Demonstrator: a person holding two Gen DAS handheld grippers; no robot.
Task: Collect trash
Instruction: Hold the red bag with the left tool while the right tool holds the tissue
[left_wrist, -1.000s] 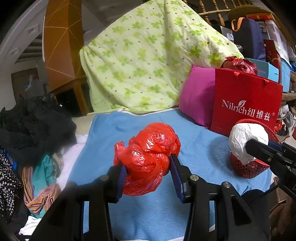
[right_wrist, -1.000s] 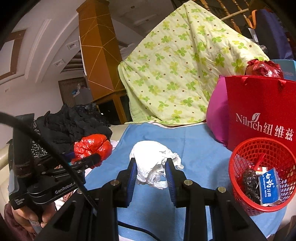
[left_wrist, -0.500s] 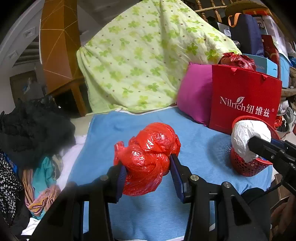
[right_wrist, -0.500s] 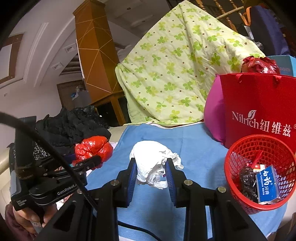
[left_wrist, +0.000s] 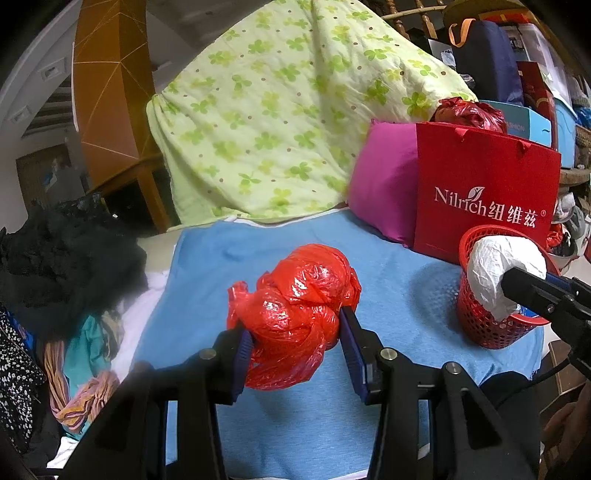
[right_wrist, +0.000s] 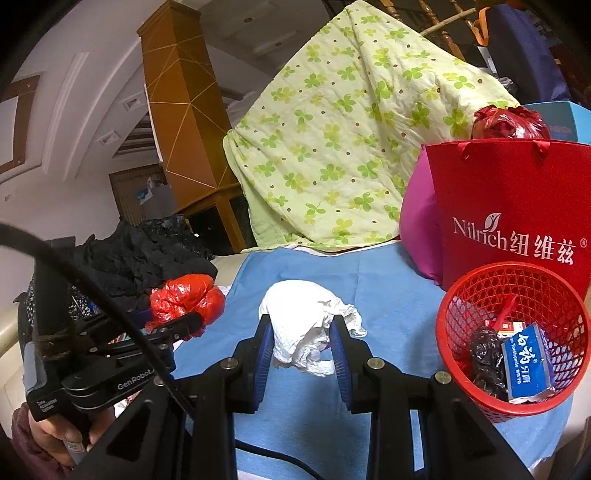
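Left tool grips red bag; right tool grips white wad.

The red paper bag reads "Nilrich" in white, with a leaf mark above the name, three Chinese characters after it and a ® sign. The left gripper's black body reads "GenRobot". The blue box in the red basket bears large white Chinese characters and small print reading "Toothpaste".

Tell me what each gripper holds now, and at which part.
The left gripper clamps a crumpled red plastic bag at its lower sides. The right gripper clamps a crumpled white paper wad at its sides.
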